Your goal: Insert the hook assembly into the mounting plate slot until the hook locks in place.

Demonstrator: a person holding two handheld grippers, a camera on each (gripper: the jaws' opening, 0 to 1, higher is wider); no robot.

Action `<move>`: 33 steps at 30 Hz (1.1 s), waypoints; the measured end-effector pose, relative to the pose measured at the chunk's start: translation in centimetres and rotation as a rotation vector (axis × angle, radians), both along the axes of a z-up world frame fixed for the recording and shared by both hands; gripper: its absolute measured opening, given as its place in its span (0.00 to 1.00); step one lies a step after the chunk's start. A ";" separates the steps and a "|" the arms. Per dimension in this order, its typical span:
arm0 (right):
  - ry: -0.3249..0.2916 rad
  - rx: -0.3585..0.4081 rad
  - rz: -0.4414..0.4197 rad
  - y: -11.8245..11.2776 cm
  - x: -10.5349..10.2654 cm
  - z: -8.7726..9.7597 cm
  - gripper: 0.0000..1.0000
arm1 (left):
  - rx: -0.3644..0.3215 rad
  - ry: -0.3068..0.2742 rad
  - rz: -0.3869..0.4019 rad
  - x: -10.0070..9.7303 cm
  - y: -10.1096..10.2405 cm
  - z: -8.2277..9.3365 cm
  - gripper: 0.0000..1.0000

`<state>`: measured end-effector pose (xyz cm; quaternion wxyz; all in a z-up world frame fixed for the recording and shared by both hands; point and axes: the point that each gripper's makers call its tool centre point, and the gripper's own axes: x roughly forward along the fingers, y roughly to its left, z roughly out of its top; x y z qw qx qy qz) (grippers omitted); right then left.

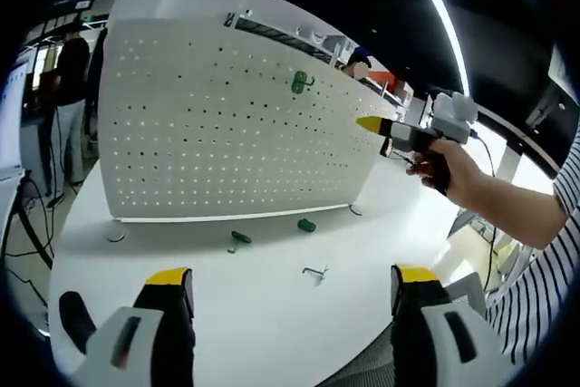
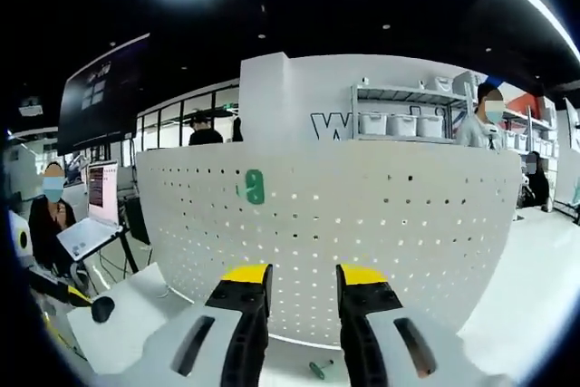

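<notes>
Already 1 green hook hangs on the pegboard.

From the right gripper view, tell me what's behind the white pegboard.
Above the pegboard, a white wall with lettering, a shelf of white bins and a person show. Everything lower is hidden by the board.

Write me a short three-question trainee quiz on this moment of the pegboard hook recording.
1. True or false: a green hook already hangs on the white pegboard.
2. How many loose pieces lie on the white table in front of the board?
3. Multiple choice: the left gripper is A) shut on a hook, B) open and empty, C) touching the board.

Key: 1 true. 2 three: two green pieces and one metal hook. 3 B.
</notes>
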<state>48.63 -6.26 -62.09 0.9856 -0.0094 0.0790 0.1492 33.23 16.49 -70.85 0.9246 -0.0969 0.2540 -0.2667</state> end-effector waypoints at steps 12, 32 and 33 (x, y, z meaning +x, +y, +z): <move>0.074 -0.022 0.038 -0.9 -4.5 -3.3 0.29 | 0.010 -0.002 -0.007 -0.4 -0.3 0.1 0.92; 0.242 -0.076 0.096 -2.5 -11.7 -9.9 0.31 | 0.002 0.016 -0.008 -0.9 -0.8 -0.6 0.91; 0.249 -0.078 0.101 -2.4 -12.1 -10.2 0.31 | 0.000 0.018 -0.006 -0.9 -0.7 -0.7 0.91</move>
